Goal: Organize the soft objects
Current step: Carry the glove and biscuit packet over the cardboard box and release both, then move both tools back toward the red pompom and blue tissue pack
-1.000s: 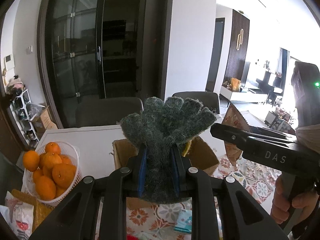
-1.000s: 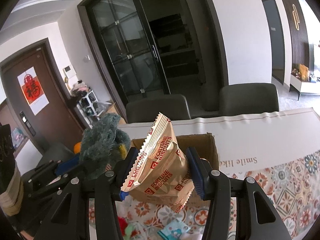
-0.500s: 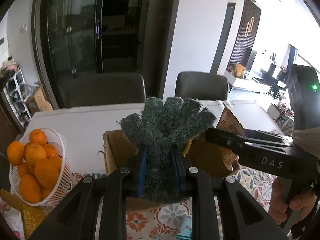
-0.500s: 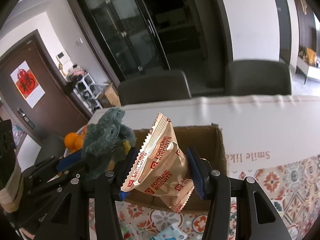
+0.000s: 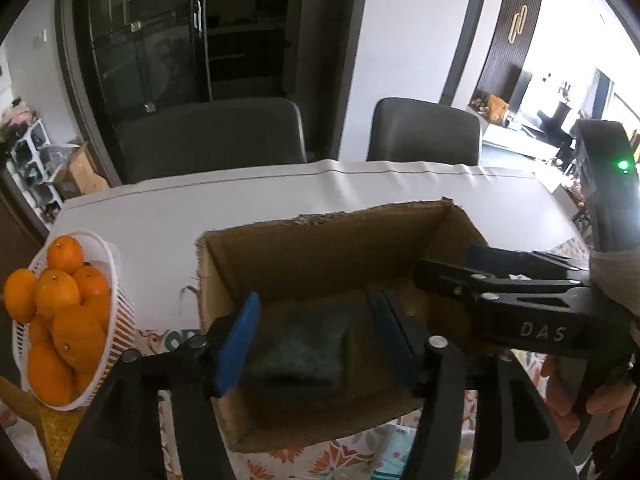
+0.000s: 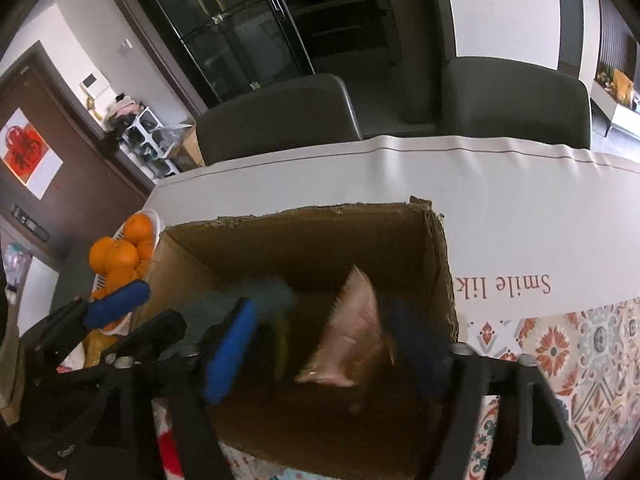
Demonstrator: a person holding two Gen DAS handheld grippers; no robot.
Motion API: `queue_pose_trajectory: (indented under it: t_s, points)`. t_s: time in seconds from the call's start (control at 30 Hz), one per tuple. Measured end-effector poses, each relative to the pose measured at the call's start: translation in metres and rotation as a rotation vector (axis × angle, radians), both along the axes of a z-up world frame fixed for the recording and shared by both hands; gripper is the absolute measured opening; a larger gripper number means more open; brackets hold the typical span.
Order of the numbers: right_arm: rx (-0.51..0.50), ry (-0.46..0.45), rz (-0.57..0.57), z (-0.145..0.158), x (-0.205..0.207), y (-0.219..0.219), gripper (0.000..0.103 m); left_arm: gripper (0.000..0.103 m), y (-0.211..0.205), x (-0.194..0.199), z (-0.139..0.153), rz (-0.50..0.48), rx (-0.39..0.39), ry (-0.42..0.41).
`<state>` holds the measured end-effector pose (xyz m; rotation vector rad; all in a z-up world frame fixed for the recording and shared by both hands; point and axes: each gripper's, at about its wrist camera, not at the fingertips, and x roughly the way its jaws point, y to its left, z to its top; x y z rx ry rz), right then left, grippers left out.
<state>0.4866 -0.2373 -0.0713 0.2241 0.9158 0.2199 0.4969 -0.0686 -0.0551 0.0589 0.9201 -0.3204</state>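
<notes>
Cardboard box [image 5: 320,248] sits mid-table, its open top under both grippers; the left gripper [image 5: 316,340] has just spread its jaws and pinches nothing, and the grey-green glove [image 5: 296,354] lies directly below between the blue pads, flat on the box floor toward the near wall; the right gripper [image 6: 320,344] has likewise just opened, and the biscuit packet [image 6: 352,336], blurred and seemingly mid-fall, hangs tilted between its pads, toward the box's right wall; a basket of oranges [image 5: 116,280] stands at the table's left edge.
</notes>
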Motion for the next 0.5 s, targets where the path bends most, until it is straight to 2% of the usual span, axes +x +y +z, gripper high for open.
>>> queue_pose_trajectory:
  t_s: [0.23,0.5]
  points:
    - [-0.016,-0.033,-0.023,0.010,-0.008,-0.001,0.079,0.073,0.011,-0.013,0.014,0.032,0.025,-0.051]
    - [-0.103,-0.079,-0.062,0.030,-0.035,0.005,0.079,0.084,0.024,-0.042,0.029,0.077,0.055,-0.114]
